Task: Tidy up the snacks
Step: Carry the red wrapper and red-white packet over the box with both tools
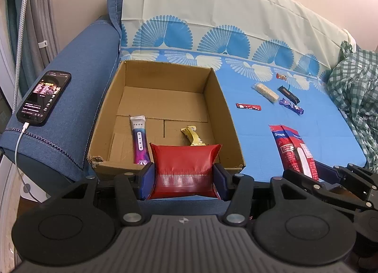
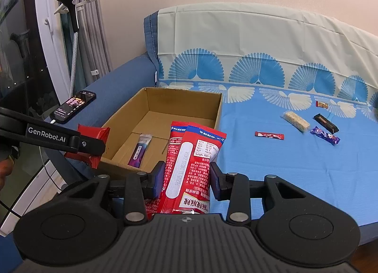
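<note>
step: box both packs | left gripper (image 1: 183, 179) fingers clamp puffy dark-red foil pouch (image 1: 185, 169) at 6 o'clock rim of open brown cardboard box (image 1: 213, 88) | right gripper (image 2: 186, 179) fingers clamp long red printed bag (image 2: 189, 162) | I clear the rim, then release inside.

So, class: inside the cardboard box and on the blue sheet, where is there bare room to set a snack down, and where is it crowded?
In the cardboard box the back half is bare; the purple sachet and gold bar lie near the front. The blue sheet is bare between the box and the red stick. Small snacks crowd around the pale bar.
</note>
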{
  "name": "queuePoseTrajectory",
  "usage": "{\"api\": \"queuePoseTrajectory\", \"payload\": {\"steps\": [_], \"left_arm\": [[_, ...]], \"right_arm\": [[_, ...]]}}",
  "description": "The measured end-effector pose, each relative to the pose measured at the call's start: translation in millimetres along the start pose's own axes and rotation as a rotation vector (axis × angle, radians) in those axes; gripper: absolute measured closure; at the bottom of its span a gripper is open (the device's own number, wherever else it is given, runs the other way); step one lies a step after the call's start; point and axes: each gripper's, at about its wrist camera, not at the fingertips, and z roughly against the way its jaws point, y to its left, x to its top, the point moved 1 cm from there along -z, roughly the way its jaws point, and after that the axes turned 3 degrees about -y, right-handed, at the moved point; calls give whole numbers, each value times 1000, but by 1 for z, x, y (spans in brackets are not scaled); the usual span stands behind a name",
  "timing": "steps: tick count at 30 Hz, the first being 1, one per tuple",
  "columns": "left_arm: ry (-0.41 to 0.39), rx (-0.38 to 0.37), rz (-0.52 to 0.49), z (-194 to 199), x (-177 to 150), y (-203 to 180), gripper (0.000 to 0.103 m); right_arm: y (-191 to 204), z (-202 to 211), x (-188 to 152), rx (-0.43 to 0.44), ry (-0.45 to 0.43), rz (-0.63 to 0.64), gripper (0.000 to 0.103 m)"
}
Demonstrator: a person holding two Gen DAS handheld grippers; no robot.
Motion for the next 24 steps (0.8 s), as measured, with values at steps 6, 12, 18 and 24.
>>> {"api": "queuePoseTrajectory", "payload": {"steps": [6, 12, 18, 24], "left_arm": [[2, 2, 7, -3, 2, 3, 45], [-1, 5, 12, -5, 4, 7, 45], [0, 4, 25, -11, 11, 15, 45], [-1, 14, 42, -22, 26, 24, 45]], "right_arm": [[1, -3, 0, 3, 11, 4, 62], [0, -7, 0, 4, 22, 12, 62], [1, -13, 2, 5, 30, 19, 62], [6, -28, 11, 16, 35, 20, 62]]}}
